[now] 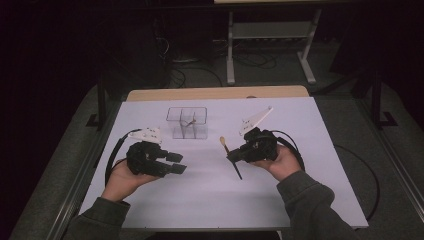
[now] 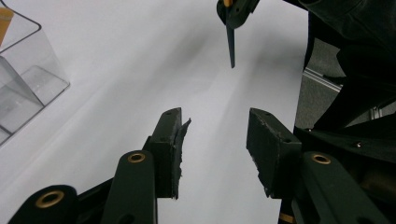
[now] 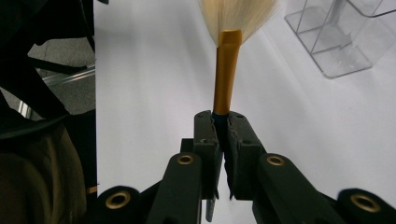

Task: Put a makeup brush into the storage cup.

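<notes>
A make-up brush (image 1: 226, 148) with pale bristles, a gold ferrule and a dark handle is clamped in my right gripper (image 1: 232, 156) right of the table's centre. In the right gripper view the two jaws (image 3: 223, 126) are shut on the brush (image 3: 226, 70) just below the ferrule, bristles pointing away. My left gripper (image 1: 179, 163) is held over the left half of the table, and its jaws (image 2: 215, 140) stand open with nothing between them. Past those jaws hangs the brush's dark handle tip (image 2: 230, 46).
A clear plastic box with dividers (image 1: 187, 122) stands at the back centre of the white table top (image 1: 210, 200), with something thin inside. It also shows as the clear box (image 2: 28, 88) and the clear box (image 3: 336, 46). A metal stand (image 1: 270, 35) and cables lie beyond the table.
</notes>
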The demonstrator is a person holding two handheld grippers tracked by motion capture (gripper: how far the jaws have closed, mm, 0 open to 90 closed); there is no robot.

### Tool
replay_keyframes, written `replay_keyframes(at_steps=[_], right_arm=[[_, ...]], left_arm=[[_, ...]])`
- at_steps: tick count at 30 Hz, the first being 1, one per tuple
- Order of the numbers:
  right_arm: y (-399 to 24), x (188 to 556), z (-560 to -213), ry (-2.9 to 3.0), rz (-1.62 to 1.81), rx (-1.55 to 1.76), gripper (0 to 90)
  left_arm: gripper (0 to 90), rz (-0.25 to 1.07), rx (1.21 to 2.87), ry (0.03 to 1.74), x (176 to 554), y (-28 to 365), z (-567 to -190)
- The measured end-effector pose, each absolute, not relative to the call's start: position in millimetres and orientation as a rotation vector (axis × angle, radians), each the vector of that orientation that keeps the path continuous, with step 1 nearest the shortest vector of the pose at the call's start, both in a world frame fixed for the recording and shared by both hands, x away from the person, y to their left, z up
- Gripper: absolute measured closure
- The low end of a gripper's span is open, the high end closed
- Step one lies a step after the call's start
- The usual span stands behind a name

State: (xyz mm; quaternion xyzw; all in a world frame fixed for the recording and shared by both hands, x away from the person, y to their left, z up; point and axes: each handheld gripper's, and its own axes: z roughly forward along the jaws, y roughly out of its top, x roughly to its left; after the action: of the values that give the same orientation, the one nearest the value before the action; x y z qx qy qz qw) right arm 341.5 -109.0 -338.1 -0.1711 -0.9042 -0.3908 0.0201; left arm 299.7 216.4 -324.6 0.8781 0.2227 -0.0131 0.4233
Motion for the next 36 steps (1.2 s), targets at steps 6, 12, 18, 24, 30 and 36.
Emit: replay_keyframes(at_steps=[6,12,18,24,30,36], right_arm=[[-113.3,345.8,-336.3,-2.794,-1.228,-0.544,83.0],[-116.5,348.2,-333.0,-2.793,-1.240,-0.561,83.0],[-120.9,351.9,-328.1,-2.786,-1.259,-0.574,82.9],[-123.0,356.7,-324.9,-2.783,-1.267,-0.583,82.9],[-124.4,362.3,-322.4,-2.773,-1.273,-0.596,83.0],[-124.4,367.1,-317.6,-2.770,-1.282,-0.615,83.0]], left_arm=[[54.4,-0.028,2.200,0.567,296.7,219.4,-329.1],[52.9,-0.009,2.196,0.577,293.4,223.6,-329.8],[52.4,0.009,2.204,0.592,289.7,228.0,-333.7],[51.0,0.031,2.201,0.596,288.6,233.9,-337.8],[49.8,0.044,2.186,0.621,285.2,238.3,-342.2],[48.2,0.052,2.183,0.628,283.0,241.4,-345.0]])
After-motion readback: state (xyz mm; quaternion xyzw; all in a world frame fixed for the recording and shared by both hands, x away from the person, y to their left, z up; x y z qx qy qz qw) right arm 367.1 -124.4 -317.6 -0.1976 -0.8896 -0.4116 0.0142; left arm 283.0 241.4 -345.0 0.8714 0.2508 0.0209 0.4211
